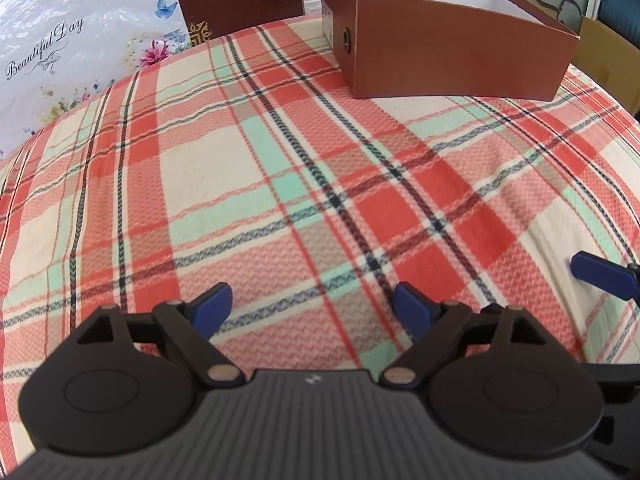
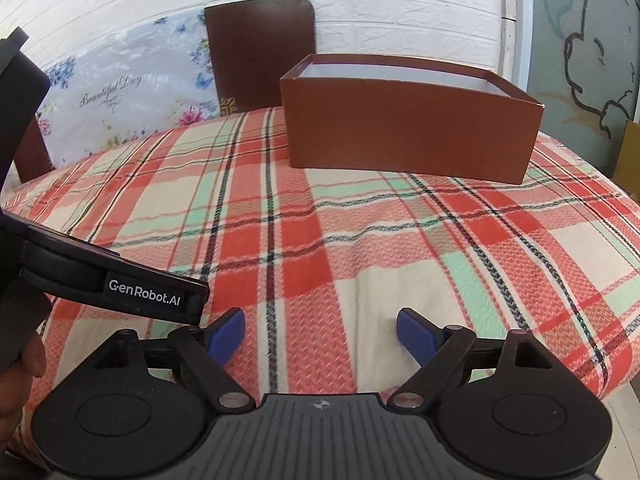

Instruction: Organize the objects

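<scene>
Box (image 2: 408, 136) lies long side facing both gaping claws, opening upward

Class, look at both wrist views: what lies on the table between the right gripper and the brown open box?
Only bare plaid cloth separates the right gripper from the brown box; the right wrist view shows this best.

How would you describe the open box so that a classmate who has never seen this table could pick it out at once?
Start at the plaid tablecloth covering the table. At its far side, near the white wall, sits the open box: reddish-brown outside, white inside, no lid on it. Unlike the darker brown panel standing upright behind the table, it rests on the cloth.
</scene>
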The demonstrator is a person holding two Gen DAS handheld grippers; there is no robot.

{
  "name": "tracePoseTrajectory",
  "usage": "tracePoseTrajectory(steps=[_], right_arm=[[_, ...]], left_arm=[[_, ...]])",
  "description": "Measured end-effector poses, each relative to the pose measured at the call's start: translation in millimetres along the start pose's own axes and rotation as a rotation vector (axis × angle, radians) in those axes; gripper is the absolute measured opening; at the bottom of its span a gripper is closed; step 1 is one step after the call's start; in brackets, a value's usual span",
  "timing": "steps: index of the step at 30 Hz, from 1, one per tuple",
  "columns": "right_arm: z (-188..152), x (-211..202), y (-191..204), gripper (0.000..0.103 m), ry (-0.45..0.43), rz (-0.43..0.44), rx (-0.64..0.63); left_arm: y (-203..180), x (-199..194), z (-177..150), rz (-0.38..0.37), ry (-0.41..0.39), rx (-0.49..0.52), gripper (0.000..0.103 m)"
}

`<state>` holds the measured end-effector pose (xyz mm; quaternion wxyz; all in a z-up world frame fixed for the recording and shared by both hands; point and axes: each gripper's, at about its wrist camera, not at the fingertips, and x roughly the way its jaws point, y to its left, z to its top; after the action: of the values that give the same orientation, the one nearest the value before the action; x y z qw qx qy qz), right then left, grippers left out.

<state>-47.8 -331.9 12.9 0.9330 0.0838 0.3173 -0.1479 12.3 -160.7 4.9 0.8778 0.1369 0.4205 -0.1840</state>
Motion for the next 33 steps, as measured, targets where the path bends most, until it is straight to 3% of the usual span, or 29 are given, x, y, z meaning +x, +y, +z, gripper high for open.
tracePoseTrajectory(steps=[10, 33], right_arm=[[-1, 2, 9, 0.089, 0.015, -0.003, -0.006], [-4, 3, 23, 0.095, 0.02, -0.008, -0.021]], left_arm=[[13, 3, -9, 0.001, 0.007, -0.037, 0.103], [19, 5, -10, -0.015, 0.045, -0.065, 0.103]])
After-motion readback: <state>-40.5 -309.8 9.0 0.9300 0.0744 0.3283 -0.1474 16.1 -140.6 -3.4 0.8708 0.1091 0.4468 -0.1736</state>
